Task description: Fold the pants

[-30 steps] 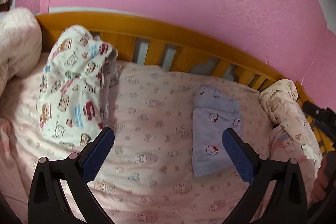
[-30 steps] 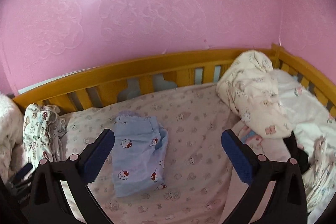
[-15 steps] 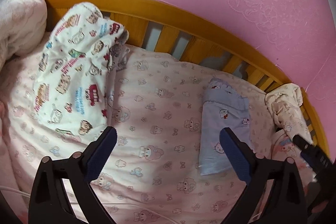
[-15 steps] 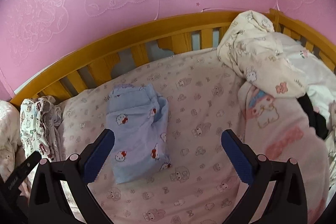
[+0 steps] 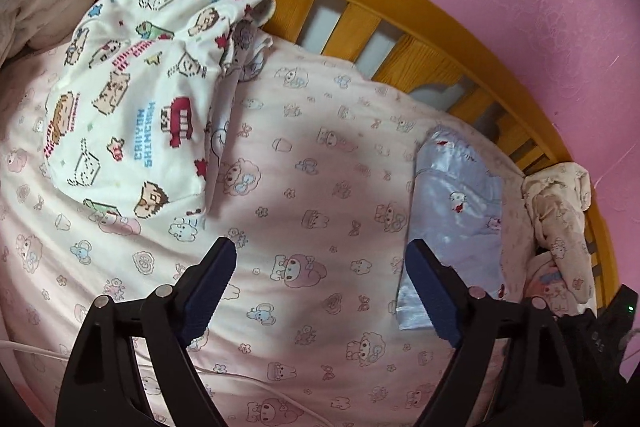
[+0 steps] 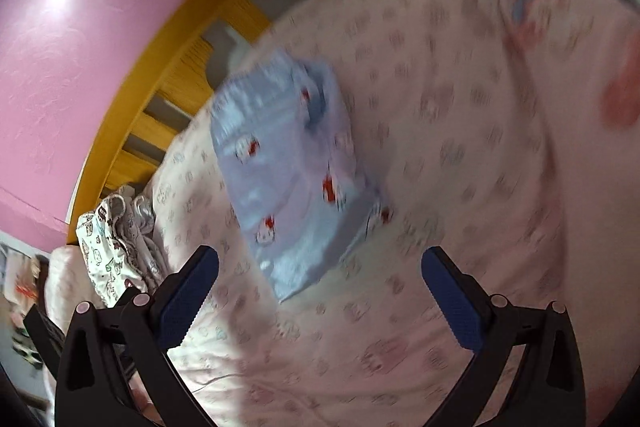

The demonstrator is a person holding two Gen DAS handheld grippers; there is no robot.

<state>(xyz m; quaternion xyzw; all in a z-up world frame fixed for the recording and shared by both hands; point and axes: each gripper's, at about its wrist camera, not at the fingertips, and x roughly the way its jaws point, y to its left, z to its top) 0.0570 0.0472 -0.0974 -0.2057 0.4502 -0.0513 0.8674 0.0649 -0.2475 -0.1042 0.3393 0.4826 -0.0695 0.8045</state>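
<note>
Both grippers are empty with jaws spread wide over the pink printed sheet (image 5: 320, 155). The folded light blue pants (image 5: 460, 211) lie flat at the right of the left wrist view, just past the left gripper (image 5: 320, 259). In the blurry right wrist view the pants (image 6: 292, 179) sit mid-frame, above the right gripper (image 6: 320, 267). A white cartoon-print garment (image 5: 140, 87) is piled upper left by the wooden rail (image 5: 400, 11).

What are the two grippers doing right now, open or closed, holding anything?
Left gripper: open, holding nothing, above the bedsheet.
Right gripper: open, holding nothing, near the blue pants.
</note>
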